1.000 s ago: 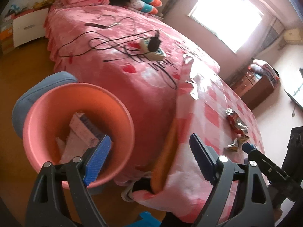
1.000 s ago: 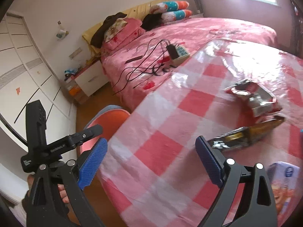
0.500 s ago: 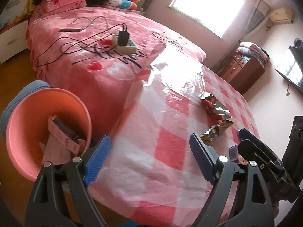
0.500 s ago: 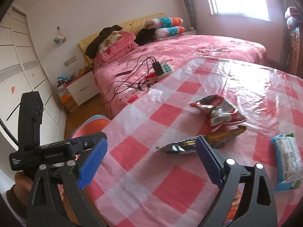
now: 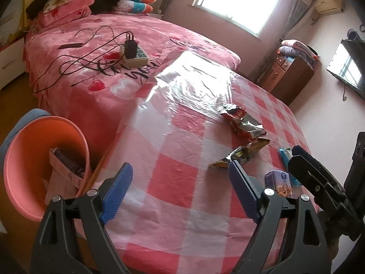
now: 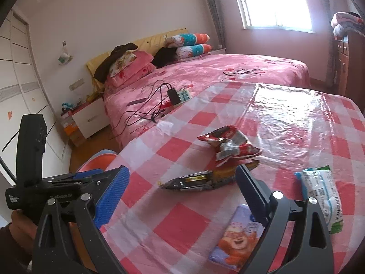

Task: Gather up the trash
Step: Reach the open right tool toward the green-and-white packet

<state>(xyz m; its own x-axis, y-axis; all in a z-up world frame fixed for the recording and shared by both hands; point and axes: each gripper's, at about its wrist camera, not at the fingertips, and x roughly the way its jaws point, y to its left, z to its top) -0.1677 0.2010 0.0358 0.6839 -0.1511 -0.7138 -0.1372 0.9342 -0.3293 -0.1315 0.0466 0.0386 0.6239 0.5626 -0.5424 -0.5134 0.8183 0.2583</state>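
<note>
Trash lies on the pink checked table (image 5: pixel 173 182): a crumpled red snack bag (image 5: pixel 243 123) (image 6: pixel 230 145), a flat dark-and-yellow wrapper (image 5: pixel 239 154) (image 6: pixel 200 180), a small purple cartoon carton (image 5: pixel 279 180) (image 6: pixel 237 233) and a white-and-green packet (image 6: pixel 321 191). An orange bin (image 5: pixel 29 159) with paper and a box inside stands on the floor at the table's left edge. My left gripper (image 5: pixel 180 194) is open and empty above the near table edge. My right gripper (image 6: pixel 180 194) is open and empty, just short of the dark wrapper.
A pink bed (image 5: pixel 109 52) with a power strip (image 5: pixel 134 54) and cables lies beyond the table. A wooden dresser (image 5: pixel 289 73) stands at the far right. A white nightstand (image 6: pixel 89 118) is by the bed head.
Both grippers have swung from the bin side up over the table. The trash items now sit closer in both views. Both stay open and empty.
</note>
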